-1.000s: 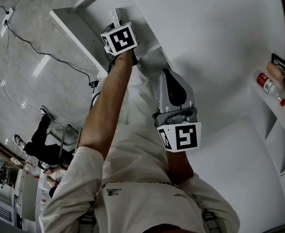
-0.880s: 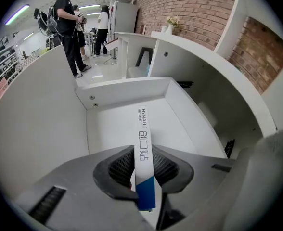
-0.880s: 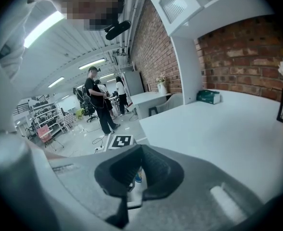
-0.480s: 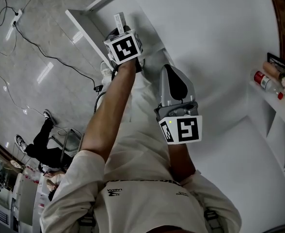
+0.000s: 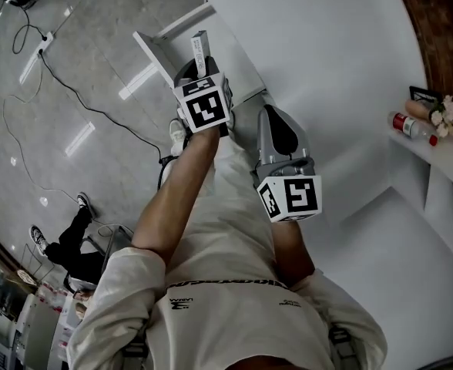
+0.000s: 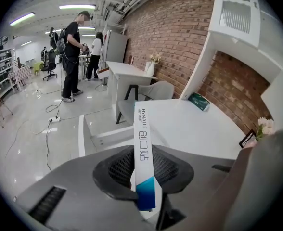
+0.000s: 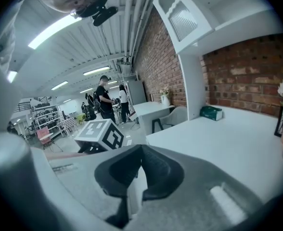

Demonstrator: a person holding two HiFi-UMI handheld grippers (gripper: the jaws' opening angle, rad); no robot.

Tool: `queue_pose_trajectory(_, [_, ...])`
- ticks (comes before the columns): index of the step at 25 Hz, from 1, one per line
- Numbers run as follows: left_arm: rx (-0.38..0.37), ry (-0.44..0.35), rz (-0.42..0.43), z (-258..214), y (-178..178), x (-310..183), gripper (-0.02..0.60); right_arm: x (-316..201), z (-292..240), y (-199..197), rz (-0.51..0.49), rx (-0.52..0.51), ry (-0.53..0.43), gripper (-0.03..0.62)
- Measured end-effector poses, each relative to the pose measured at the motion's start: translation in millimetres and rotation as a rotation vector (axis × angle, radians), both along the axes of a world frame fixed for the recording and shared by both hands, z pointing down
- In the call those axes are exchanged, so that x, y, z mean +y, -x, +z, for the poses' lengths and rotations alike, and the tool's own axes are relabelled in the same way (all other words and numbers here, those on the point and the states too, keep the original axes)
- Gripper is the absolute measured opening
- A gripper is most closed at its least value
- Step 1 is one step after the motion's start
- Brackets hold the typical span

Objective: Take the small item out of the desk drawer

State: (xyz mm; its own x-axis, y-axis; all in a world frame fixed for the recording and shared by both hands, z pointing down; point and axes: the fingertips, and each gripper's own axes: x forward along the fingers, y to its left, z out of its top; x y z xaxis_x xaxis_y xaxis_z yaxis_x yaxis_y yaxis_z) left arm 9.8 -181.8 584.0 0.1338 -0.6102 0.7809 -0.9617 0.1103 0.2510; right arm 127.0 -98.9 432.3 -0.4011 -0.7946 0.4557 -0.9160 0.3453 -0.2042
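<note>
1. The left gripper (image 6: 144,179) has its fingers clamped on the lower, blue-tipped end of a slim white cardboard carton with dark lettering (image 6: 144,143). The carton sticks out toward 12 o'clock, tilted slightly.
2. The right gripper (image 7: 133,177) has its fingers together, and I see nothing between them.
3. Over the last second the left gripper has lifted and drawn back. In the head view more of the carton (image 5: 200,47) now shows beyond the marker cube, and it sits clear of the open white desk drawer (image 5: 163,46) at its 9 o'clock.
4. I judge the carton already out of the drawer, held in the air above the drawer front. What remains is probably carrying it off or setting it on the white desk top (image 5: 327,60).
5. The right gripper (image 5: 277,133) hangs at 4 o'clock of the left gripper, near it but apart.
6. Only the left gripper view shows the grip, the lettering and the drawer's inside (image 6: 100,136) below the carton. It also shows a small green box (image 6: 198,101) far out on the desk at 2 o'clock.
7. Only the head view shows both grippers together, along with black cables on the grey floor (image 5: 72,91).
8. The right gripper view shows the left gripper's marker cube (image 7: 100,134) at 10 o'clock of its own jaws, but not the carton.
</note>
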Motion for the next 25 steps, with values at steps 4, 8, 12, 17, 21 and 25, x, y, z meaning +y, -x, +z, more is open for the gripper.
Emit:
queue_pose_trajectory(4, [0.003,-0.076,0.025,-46.9,12.5,1.4,0.078,2.4,-28.5,17.5,-0.006,-0.001,-0.039,0.002])
queue_pose_trajectory(8, [0.004,-0.146,0.056,-91.9,22.4,6.2,0.078,6.1,-56.1,31.5,-0.003,0.004,-0.074,0.002])
queue_pose_trajectory(12, [0.002,-0.221,0.09,-137.4,27.4,10.5,0.078,5.2,-84.0,38.2,0.002,-0.001,-0.112,0.002])
queue_pose_trajectory(17, [0.002,-0.321,0.127,-192.7,29.5,20.9,0.078,9.8,-118.1,40.9,0.017,-0.01,-0.152,0.002])
queue_pose_trajectory(21, [-0.015,-0.401,0.178,-227.4,29.0,29.5,0.078,15.9,-142.0,42.0,0.032,-0.012,-0.179,0.002])
queue_pose_trajectory(25, [-0.031,-0.476,0.217,-256.7,29.1,37.5,0.078,22.3,-158.3,41.7,0.047,-0.008,-0.199,0.002])
